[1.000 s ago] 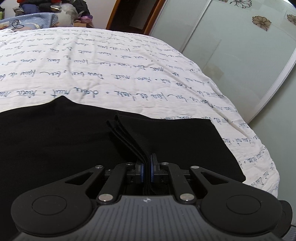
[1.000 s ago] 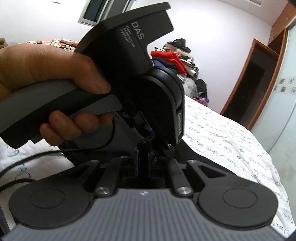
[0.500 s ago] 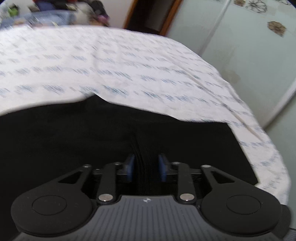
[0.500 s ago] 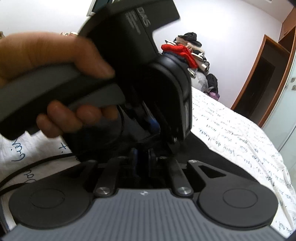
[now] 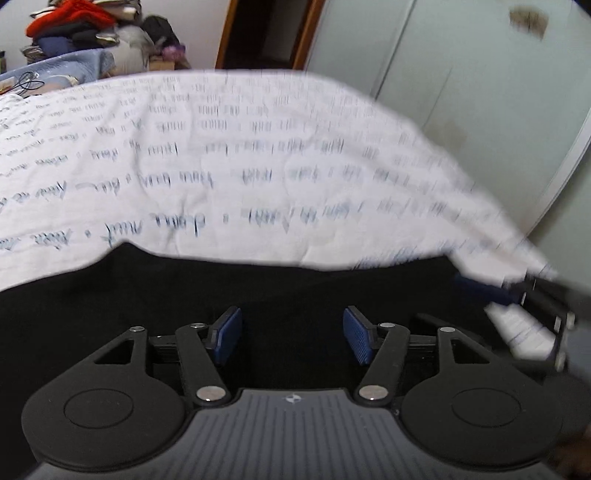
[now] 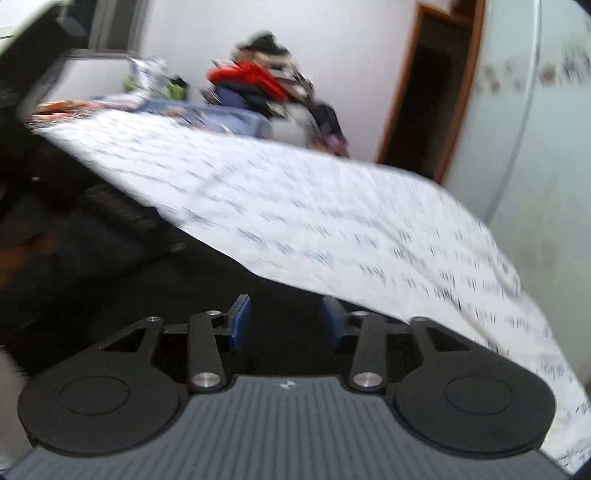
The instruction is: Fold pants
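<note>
Fold laid down: left claw (image 5: 291, 338) and right claw (image 6: 282, 323) just sprung apart, both empty over black pants (image 5: 110, 314) on bed (image 5: 221, 166). Next: regrip edge for another fold.

Beyond the black pants (image 5: 258, 291) the printed bedsheet (image 5: 240, 166) lies bare mid-frame, hemmed by a clothes pile (image 5: 85, 33) upper left and wardrobe doors (image 5: 461, 81) right.

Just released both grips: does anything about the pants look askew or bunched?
Nothing stands out. The black pants lie flat on the bed sheet; left gripper and right gripper are open, just opened, pads clear. Blur hides finer wrinkles.
</note>
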A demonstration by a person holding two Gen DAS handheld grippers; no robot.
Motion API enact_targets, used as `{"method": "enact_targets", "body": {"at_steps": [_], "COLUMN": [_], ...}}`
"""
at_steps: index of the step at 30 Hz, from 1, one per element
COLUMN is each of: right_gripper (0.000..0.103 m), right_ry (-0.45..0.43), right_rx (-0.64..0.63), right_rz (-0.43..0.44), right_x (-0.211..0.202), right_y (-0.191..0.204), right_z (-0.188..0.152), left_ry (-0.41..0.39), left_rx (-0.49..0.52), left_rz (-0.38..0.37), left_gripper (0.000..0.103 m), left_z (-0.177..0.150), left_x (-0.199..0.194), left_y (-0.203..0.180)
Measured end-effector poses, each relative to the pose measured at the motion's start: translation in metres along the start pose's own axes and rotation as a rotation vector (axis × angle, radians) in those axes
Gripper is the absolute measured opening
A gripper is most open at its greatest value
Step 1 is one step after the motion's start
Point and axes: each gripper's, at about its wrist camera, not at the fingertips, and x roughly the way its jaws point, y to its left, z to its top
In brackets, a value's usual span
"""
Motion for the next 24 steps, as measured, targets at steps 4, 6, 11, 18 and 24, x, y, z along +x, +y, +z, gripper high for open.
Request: {"method": "enact_targets", "body": {"at_steps": [4,6,11,18,24], "right_gripper": [0.067,0.067,0.069,0.081,0.092], "right_ry": [0.137,0.117,0.085,0.085,0.125], "right_rx": [0.047,0.054,0.028,0.028,-0.014], "right_rz": [0.055,0.049,0.054,0.032,0.033], "right_x": [0.032,0.018,-0.026,-0.034,-0.022], "right_y": [-0.029,-0.032,-0.001,0.013,0.031], "right_z": [-0.008,-0.006,-0.006,-0.008,-0.017], "left_ry": [-0.035,-0.059,-0.002,-0.024,-0.039], "left_rx": [0.076,0.09,0.2,0.182,0.162], "left_rz": [0.046,0.032,0.058,0.068,0.059], "left_gripper": [0.061,0.064,0.071,0.074,0.075], "left_z": [-0.01,-0.014,-0.047,-0.065,-0.076], "left_x": [-0.012,-0.028,-0.03,-0.051,-0.064], "left_y": [-0.013,-0.016,-0.031,-0.03,-0.024]}}
